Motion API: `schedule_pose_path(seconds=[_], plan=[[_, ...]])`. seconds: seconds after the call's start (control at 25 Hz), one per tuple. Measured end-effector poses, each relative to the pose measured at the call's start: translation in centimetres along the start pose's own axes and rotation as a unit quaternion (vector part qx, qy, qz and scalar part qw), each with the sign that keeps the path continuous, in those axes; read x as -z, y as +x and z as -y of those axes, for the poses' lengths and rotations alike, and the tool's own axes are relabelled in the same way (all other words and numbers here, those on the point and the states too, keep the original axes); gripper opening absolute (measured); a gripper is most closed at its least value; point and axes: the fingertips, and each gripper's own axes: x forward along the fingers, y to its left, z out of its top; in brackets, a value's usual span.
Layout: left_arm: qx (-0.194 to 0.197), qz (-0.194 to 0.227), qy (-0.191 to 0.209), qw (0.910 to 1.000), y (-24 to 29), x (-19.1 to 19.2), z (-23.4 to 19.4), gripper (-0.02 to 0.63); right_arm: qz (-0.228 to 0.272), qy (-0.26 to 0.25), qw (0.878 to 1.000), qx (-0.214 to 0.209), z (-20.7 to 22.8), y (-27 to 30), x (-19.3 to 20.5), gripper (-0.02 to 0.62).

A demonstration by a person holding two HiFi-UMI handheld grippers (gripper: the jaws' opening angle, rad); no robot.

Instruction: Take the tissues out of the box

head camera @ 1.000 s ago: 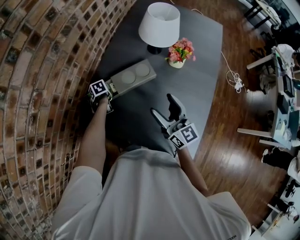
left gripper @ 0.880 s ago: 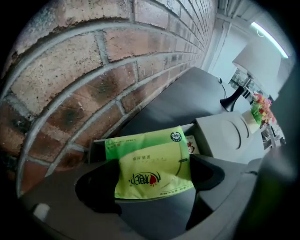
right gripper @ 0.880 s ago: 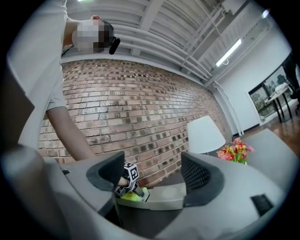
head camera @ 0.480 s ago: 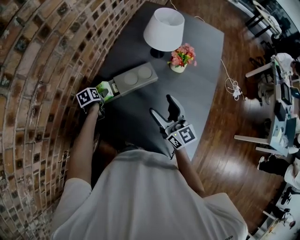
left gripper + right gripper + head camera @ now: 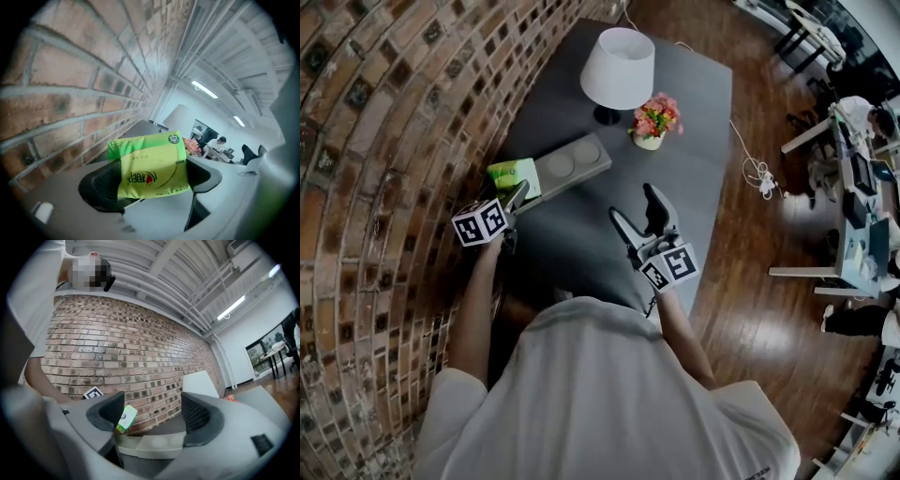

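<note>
A green tissue pack [image 5: 152, 166] sits crosswise between the pads of my left gripper [image 5: 151, 182], whose jaws have just been closing on it. In the head view the pack [image 5: 514, 174] hangs off the near end of the long grey box [image 5: 572, 161], with my left gripper [image 5: 517, 195] shut on it above the table. My right gripper [image 5: 639, 215] hovers open over the table's middle, holding nothing. Its own view looks across its open jaws [image 5: 154, 413] at the box [image 5: 154, 445] and the raised pack [image 5: 125, 418].
A white lamp [image 5: 617, 61] and a small pot of flowers [image 5: 654, 117] stand at the far end of the dark table [image 5: 684, 178]. A brick wall [image 5: 384, 141] runs along the left. A white cable [image 5: 759, 169] lies on the wooden floor to the right.
My left gripper has come up and back from the box's near end, drawing the green pack out with it. The right gripper has stayed where it was.
</note>
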Motion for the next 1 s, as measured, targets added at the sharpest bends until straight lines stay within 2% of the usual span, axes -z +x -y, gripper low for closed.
schedule_pose_path(seconds=[0.08,0.16,0.4,0.56,0.76,0.88,1.0], plan=[[0.047,0.038,0.030,0.9977,-0.4,-2.2,4.0,0.419,0.006,-0.010,1.000,0.014,0.6,-0.5,-0.7,0.374],[0.082,0.073,0.069,0.9916,-0.9,-4.3,7.8,0.417,0.012,-0.018,0.999,0.029,1.0,-1.1,-1.4,0.374],[0.147,0.153,0.171,0.9622,-2.9,-7.6,17.9,0.414,0.041,-0.047,0.991,0.120,3.4,-5.1,-4.6,0.374],[0.172,0.200,0.229,0.9369,-4.4,-6.7,22.9,0.414,0.061,-0.079,0.972,0.212,4.8,-9.5,-6.6,0.374],[0.175,0.243,0.269,0.9154,-5.8,-4.3,26.2,0.411,0.045,-0.118,0.944,0.303,5.9,-14.8,-7.0,0.376],[0.169,0.256,0.267,0.9136,-6.1,-3.1,27.0,0.411,0.023,-0.129,0.932,0.338,6.4,-17.2,-6.3,0.376],[0.166,0.261,0.275,0.9104,-6.2,-2.0,27.6,0.410,0.028,-0.114,0.923,0.366,6.6,-19.2,-6.0,0.376]])
